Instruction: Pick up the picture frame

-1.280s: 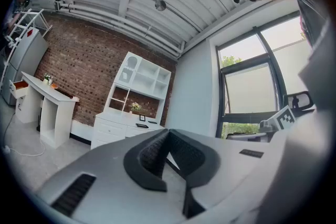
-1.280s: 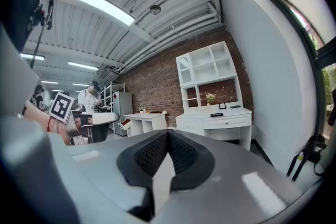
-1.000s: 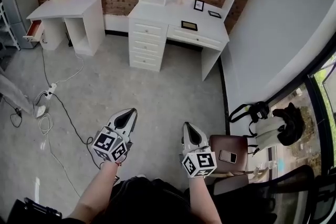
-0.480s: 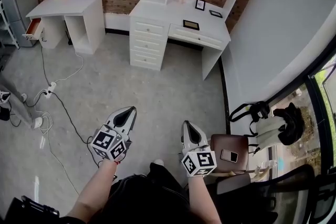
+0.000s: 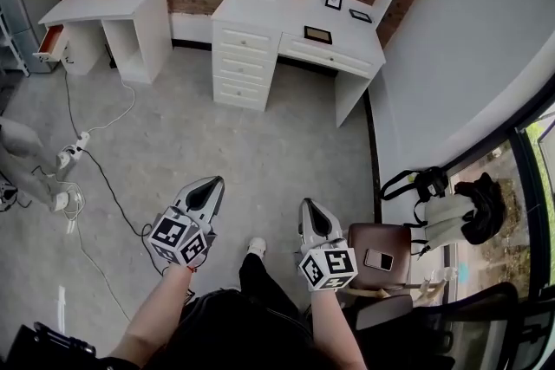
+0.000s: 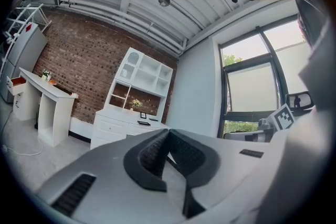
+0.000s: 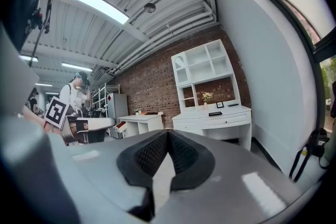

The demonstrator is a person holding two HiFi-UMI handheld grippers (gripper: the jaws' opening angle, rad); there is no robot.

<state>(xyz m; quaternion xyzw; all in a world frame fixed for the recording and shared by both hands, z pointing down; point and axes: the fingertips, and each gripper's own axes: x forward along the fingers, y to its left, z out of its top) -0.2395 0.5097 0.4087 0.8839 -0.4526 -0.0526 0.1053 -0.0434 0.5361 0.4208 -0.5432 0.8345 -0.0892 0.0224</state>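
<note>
Currently: floor, worktop, chair, two tongs, frame.
Grey floor, cables trailing at its left; white worktop with drawers and a hutch, against the brick wall at the far side; brown chair just beside the right tongs; left tongs and right tongs side by side over the floor, each pinched together with nothing between; frame lying flat near the worktop's front edge, well apart from both tongs; two smaller frames behind it, one upright; phone on the chair seat.
</note>
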